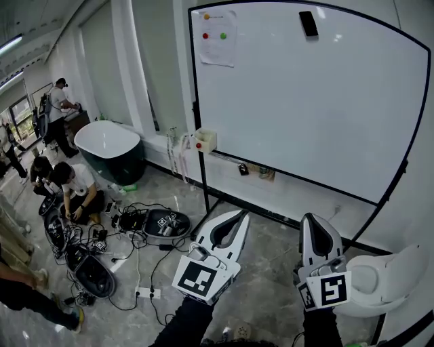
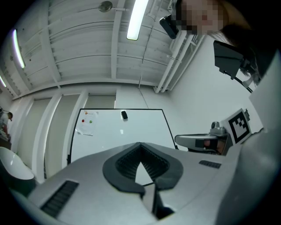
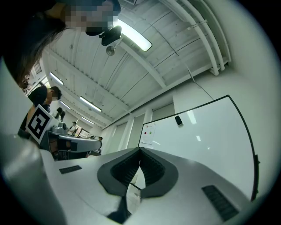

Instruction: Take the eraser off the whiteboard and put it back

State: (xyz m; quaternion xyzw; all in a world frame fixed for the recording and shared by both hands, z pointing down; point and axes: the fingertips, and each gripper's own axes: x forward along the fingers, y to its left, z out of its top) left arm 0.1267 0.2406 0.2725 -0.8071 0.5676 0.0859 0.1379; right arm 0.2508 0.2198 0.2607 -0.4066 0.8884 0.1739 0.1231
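Left tool (image 1: 239,217) and right tool (image 1: 313,220) closed, empty; eraser (image 1: 308,23) sits upper right on whiteboard (image 1: 325,115). Unopened, they may knock it down.

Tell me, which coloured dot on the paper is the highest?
The orange dot, alone near the top of the paper; the red dot and green dot sit side by side below it.

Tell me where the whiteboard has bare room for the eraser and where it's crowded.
Bare: nearly all the whiteboard, below the eraser and right of the paper sheet. Crowded: its top-left corner, and the floor at left, with cables and people.
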